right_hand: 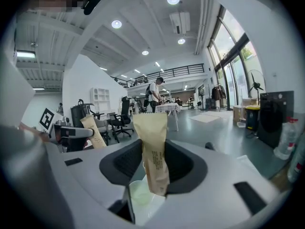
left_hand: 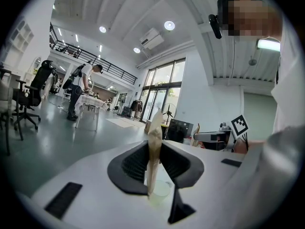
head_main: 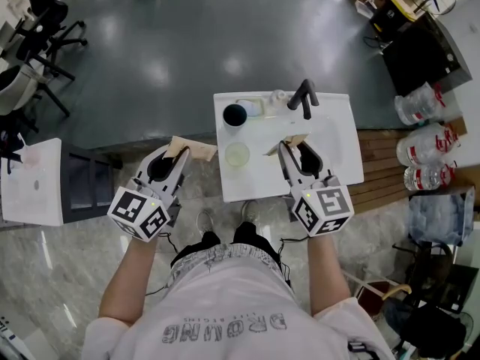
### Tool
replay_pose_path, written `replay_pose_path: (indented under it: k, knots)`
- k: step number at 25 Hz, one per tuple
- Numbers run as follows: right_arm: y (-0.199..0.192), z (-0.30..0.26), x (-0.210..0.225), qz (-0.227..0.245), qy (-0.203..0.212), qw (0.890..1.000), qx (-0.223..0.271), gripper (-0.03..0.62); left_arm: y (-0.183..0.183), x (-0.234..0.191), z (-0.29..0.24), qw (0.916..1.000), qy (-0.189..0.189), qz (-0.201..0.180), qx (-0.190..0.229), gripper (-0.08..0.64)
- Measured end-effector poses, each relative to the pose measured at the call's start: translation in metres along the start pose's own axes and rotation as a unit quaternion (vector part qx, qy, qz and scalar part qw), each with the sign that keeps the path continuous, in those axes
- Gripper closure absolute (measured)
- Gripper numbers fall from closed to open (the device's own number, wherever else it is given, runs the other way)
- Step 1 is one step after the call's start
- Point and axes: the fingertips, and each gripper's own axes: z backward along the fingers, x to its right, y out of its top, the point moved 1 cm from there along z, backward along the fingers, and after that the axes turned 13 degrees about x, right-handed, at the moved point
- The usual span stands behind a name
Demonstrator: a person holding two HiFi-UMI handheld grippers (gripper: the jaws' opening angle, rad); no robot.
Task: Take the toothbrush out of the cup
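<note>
Tan paper fills both grips: left gripper [head_main: 177, 154] jaws clamp a packet [left_hand: 154, 147] edge-on; right gripper [head_main: 289, 148] jaws pinch a second packet [right_hand: 155, 151]. Pale green cup [head_main: 237, 154] stands on white bench [head_main: 341, 167] between them.

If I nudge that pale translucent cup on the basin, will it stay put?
Probably not. The pale cup looks thin-walled and seems empty, so it is likely light and apt to slide on the smooth white basin. Its thin wall might also buckle under a hard squeeze.
</note>
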Motion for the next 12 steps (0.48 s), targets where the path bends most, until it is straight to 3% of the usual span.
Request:
replay_pose_path:
  k: [12]
  knots:
    - [0.0021, -0.0041, 0.0002, 0.004, 0.004, 1.0, -0.001, 0.439, 0.0028, -0.0027, -0.003, 1.0, 0.004, 0.001, 0.001, 0.474]
